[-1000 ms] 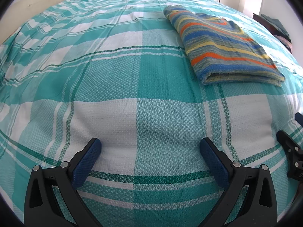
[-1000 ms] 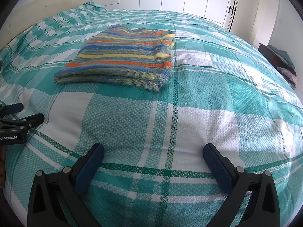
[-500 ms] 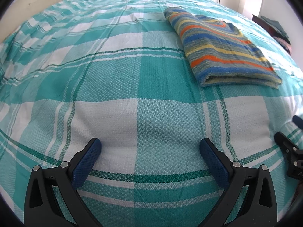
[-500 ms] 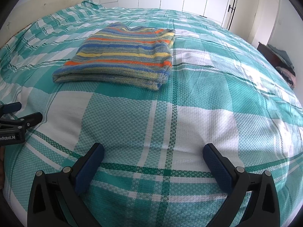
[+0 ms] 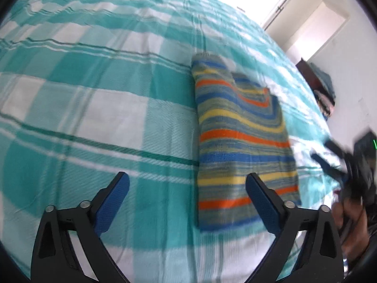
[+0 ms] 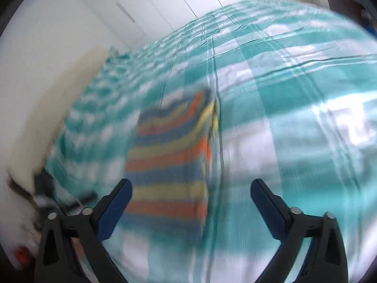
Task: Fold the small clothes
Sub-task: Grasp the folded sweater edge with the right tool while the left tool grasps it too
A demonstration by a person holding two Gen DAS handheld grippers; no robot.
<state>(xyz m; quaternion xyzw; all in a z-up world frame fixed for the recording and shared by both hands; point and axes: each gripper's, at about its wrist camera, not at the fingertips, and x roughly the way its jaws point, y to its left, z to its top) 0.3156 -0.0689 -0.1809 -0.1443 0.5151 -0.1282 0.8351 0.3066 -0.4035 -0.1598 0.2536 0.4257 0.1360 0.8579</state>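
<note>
A folded striped knit garment, in blue, orange, yellow and grey, lies flat on the teal and white plaid bedspread. My left gripper is open and empty above the bed, its right finger over the garment's near edge. The garment also shows, blurred, in the right wrist view. My right gripper is open and empty, above the garment's near end. The right gripper also shows in the left wrist view, at the far right, blurred.
White wardrobe doors stand behind the bed. A dark stand with piled clothes is beside the bed at the right. A pale headboard runs along the bed's left side in the right wrist view.
Both grippers have swung and tilted fast, so both views are blurred. The garment now sits nearer to and partly between the fingers in each view. Both grippers stay open.
</note>
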